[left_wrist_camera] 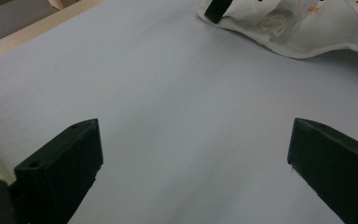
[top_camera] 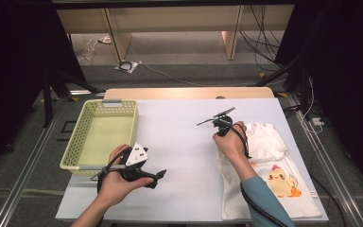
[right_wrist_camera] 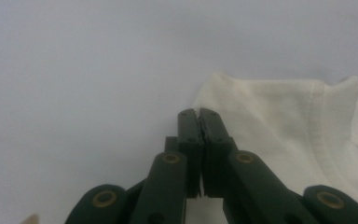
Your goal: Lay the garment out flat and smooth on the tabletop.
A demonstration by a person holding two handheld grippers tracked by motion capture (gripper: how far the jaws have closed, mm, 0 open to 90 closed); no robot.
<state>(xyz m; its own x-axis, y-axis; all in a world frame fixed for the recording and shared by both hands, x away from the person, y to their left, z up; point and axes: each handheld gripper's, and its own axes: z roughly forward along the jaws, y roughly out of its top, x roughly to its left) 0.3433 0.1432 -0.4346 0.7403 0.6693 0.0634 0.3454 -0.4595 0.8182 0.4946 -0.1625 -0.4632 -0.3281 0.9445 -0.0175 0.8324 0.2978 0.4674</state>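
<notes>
A: T-shirt (top_camera: 264,163), one, white with a chick print, lying crumpled along the table's (top_camera: 179,142) right side in the high view, from about three o'clock down to five o'clock.

B: And the other things up there?

A: One pale yellow basket (top_camera: 101,135) at nine o'clock, at the left edge of the white tabletop. Two hand-held grippers. The left gripper (top_camera: 158,176) sits at seven o'clock, just beside the basket's near corner, pointing toward the shirt. The right gripper (top_camera: 220,128) is near the table's middle, toward two o'clock, at the shirt's upper left edge.

B: Left gripper view next?

A: Two black jaws, one at seven o'clock and one at four o'clock, standing wide apart with bare white table between them, so that gripper is released. The T-shirt (left_wrist_camera: 303,28) lies at one o'clock, well beyond the jaws. One small black block (left_wrist_camera: 216,9) rests on the shirt's edge at twelve o'clock (the other gripper's tip, as far as I can tell).

B: And the right gripper view?

A: Its two jaws rise from six o'clock pressed flat together, clenched. The T-shirt (right_wrist_camera: 279,121), collar seam showing, spreads from the jaw tips toward three o'clock. Whether any cloth is pinched between the pads I cannot tell.
</notes>
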